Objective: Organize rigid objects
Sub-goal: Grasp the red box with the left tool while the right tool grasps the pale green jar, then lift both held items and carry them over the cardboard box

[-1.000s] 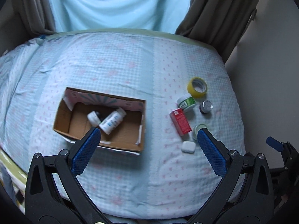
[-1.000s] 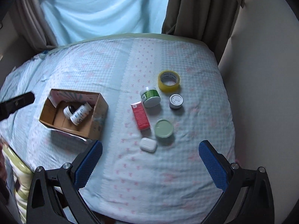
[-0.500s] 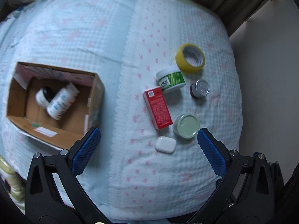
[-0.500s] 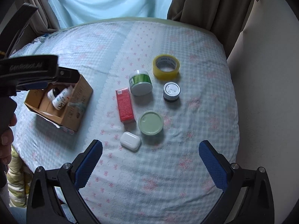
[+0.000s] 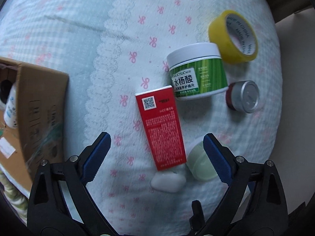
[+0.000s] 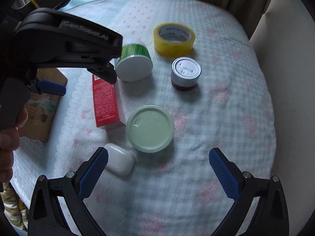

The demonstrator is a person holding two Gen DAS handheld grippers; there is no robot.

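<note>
Both grippers over the bed, nothing grabbed yet

Left gripper (image 5: 156, 147) is closing, red box (image 5: 161, 127) between its fingers but untouched; right gripper (image 6: 158, 161) is wide open above the pale green lid (image 6: 150, 128), mid-bed, cardboard box (image 5: 39, 110) toward the bed's left edge.

Items clustered tight; bare cloth (image 6: 226, 90) right of cluster; box (image 5: 41, 106) blocks left.

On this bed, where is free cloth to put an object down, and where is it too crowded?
Free: the strip between the cardboard box and the red carton, and the cloth right of the small tin and the pale green lid. Crowded: carton, green jar, yellow tape roll, lid and white case lie close together.
</note>
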